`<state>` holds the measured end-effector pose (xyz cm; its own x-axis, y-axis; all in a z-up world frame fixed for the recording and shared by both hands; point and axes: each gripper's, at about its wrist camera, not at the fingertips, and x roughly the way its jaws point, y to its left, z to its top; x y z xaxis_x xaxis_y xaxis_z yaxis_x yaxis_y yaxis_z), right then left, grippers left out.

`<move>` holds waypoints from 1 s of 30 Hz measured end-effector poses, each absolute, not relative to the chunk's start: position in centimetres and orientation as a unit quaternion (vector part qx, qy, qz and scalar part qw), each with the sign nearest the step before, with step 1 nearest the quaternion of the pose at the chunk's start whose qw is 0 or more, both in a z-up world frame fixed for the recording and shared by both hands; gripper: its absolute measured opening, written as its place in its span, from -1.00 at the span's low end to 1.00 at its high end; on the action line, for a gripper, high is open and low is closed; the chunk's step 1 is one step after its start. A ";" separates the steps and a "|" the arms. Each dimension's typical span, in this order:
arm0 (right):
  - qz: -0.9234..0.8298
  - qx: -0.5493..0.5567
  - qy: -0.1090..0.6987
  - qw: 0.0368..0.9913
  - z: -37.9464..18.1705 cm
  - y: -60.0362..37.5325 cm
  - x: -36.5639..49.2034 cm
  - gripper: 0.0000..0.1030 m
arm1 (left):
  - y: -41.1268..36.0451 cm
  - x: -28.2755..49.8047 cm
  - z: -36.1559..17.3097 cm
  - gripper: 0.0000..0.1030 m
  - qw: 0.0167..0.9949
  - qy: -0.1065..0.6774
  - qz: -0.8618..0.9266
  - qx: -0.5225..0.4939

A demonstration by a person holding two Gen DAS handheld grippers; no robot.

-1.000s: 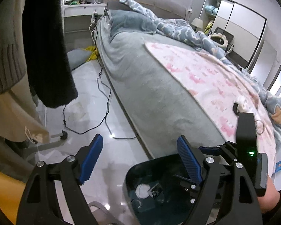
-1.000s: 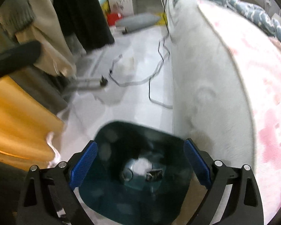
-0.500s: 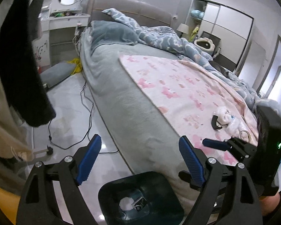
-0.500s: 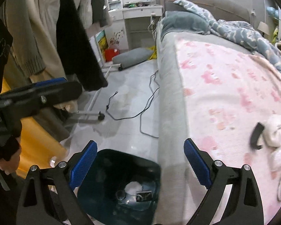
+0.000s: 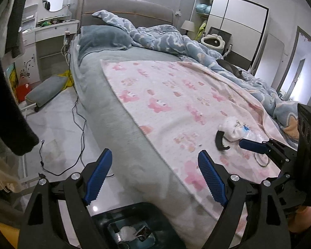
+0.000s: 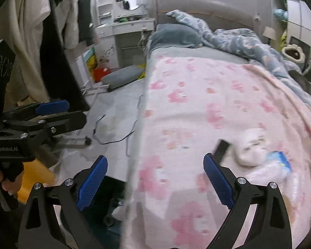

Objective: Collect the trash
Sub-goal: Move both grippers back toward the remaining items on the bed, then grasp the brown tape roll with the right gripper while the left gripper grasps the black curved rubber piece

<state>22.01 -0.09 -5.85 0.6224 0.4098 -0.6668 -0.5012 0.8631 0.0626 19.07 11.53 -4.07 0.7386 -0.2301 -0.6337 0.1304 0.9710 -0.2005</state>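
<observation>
On the pink blanket (image 5: 176,108) lie a crumpled white tissue (image 5: 231,129), a black curved piece (image 5: 219,142), a clear plastic wrapper with a blue label (image 5: 253,133) and a thin ring (image 5: 261,159). My left gripper (image 5: 154,154) is open and empty, over the bed's edge and short of them. The dark bin (image 5: 134,209) stands on the floor beneath it, holding a white wad (image 5: 127,231) and a small packet (image 5: 144,231). My right gripper (image 6: 155,159) is open and empty over the blanket; the tissue (image 6: 248,151) and black piece (image 6: 221,148) lie just beyond its right finger.
A black cable (image 5: 80,128) trails over the floor beside the grey mattress side (image 5: 118,114). A grey cushion (image 5: 47,89) and a red box (image 5: 22,91) sit by the white dresser (image 5: 51,33). Clothes (image 5: 8,103) hang at the left. A blue duvet (image 5: 165,39) is heaped on the far side.
Both views have lifted from the bin and swung right over the bed. The bin has dropped to the bottom edge, and the trash on the blanket has come closer. Both grippers stay open.
</observation>
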 end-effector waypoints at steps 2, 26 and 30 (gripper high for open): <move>0.243 -0.052 0.348 0.904 -5.8 -1.8 22.4 0.83 | 10.5 19.6 -4.1 0.68 0.929 0.348 -0.102 -0.070; 0.163 -0.009 0.348 0.923 -7.8 -14.9 23.5 0.46 | 0.6 23.3 -7.2 0.68 0.916 0.375 -0.141 -0.039; 0.159 0.002 0.356 0.921 -8.4 -15.9 23.6 0.26 | -0.1 23.6 -7.5 0.68 0.917 0.371 -0.140 -0.043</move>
<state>23.56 -15.88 -8.37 0.6955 0.2951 -0.6551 -0.2917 0.9492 0.1179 23.55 -0.12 -7.52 0.6848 -0.2890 -0.6689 0.2257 0.9570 -0.1824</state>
